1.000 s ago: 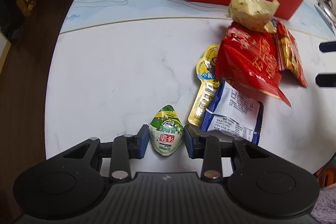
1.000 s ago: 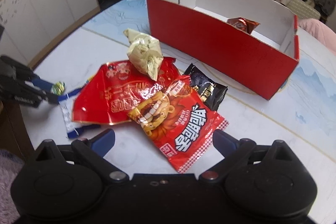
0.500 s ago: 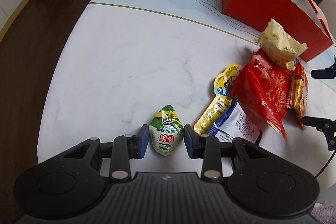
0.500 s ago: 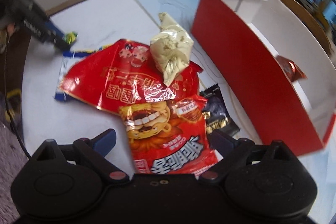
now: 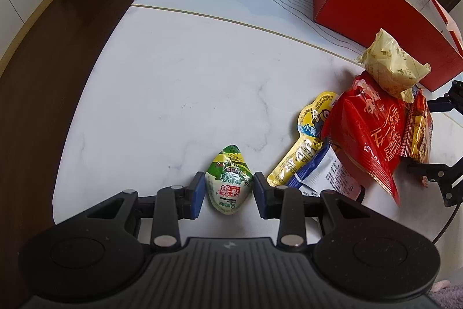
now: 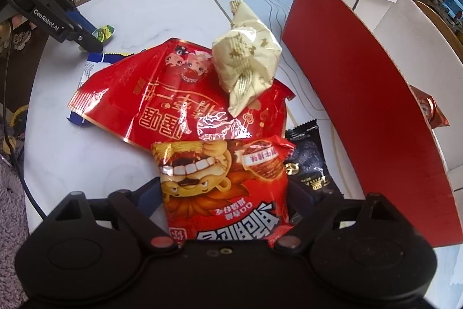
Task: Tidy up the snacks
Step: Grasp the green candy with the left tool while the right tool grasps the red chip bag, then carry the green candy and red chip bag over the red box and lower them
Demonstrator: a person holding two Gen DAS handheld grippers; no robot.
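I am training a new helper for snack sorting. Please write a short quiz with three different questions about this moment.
1. True or false: the left gripper has the small green packet between its fingers.
2. Which packet is between the right gripper's closing jaws? A) black packet B) red noodle packet C) cream pouch
3. Fill in: the cream pouch lies on top of the big ___ bag.

Key: 1 true; 2 B, the red noodle packet, not the black packet; 3 red, the big red bag.
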